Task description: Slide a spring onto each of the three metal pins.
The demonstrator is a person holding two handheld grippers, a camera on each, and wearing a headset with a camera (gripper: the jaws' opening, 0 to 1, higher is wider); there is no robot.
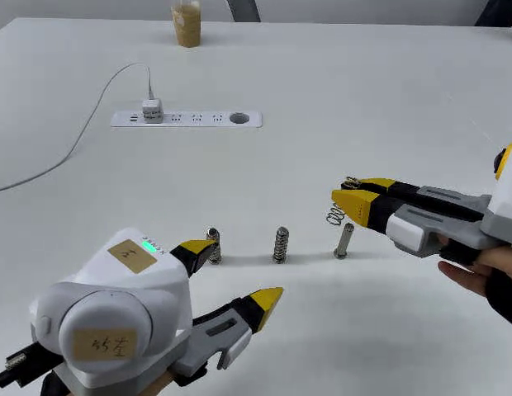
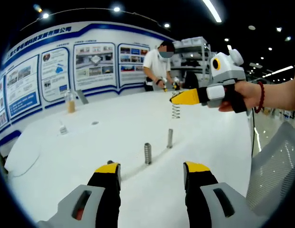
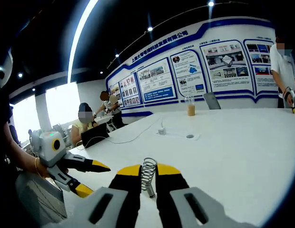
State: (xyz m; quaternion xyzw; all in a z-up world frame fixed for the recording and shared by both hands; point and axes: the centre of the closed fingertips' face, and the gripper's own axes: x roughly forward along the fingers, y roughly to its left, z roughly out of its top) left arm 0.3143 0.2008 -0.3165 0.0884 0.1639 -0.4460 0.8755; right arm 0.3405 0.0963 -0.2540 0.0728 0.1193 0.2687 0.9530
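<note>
One spring (image 3: 148, 173), clamped in right gripper (image 3: 149, 170), hangs near bare pin (image 2: 170, 137).

A long white power strip (image 1: 186, 119) is lying on the white surface (image 1: 380, 107), a white cube charger (image 1: 151, 109) sitting plugged into it, its thin white cable (image 1: 81, 132) trailing away left. A clear cup of tan drink (image 1: 187, 22) is standing near the far edge.
</note>
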